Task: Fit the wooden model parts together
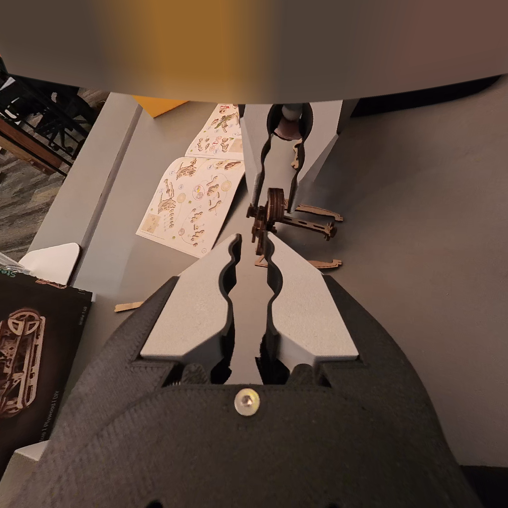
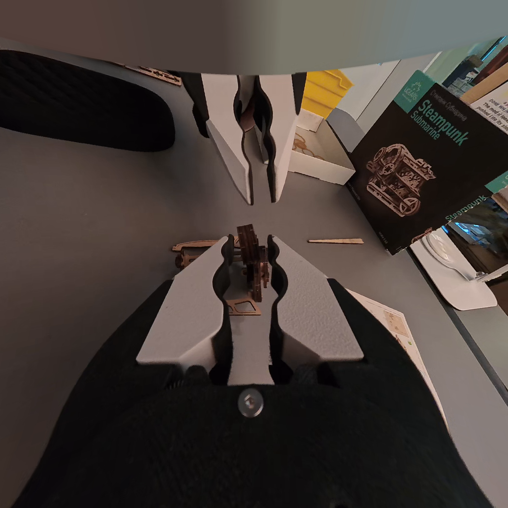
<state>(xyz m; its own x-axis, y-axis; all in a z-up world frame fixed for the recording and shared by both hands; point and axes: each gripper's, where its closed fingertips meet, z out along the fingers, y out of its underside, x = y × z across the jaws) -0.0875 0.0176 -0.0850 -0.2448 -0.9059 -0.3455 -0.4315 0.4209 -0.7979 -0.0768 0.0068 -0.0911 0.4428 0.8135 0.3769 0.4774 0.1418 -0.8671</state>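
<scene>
Jaws parted; booklet (image 1: pixel 192 203) left-view only.

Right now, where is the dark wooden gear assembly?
The dark wooden gear assembly sits mid-table between the two facing grippers, inside the right gripper fingertips, right of the open instruction booklet.

Left gripper (image 1: pixel 254 244): fingers (image 1: pixel 192 310) of matt grey, finely grained plastic, edged with black foam-like lining; body of black ribbed printed plastic; shiny metal screw (image 1: pixel 246 405) set in it. Right gripper (image 2: pixel 248 239) built of same materials. Wooden gear assembly (image 2: pixel 251 258): dark-stained layered plywood, scorched cut edges. Flat strips (image 1: pixel 319 211) of pale raw plywood. Table (image 1: pixel 412 247): smooth matt grey surface. Instruction sheet (image 1: pixel 189 203): cream printed paper. Box (image 2: pixel 428 170): black printed cardboard, slight sheen.
</scene>
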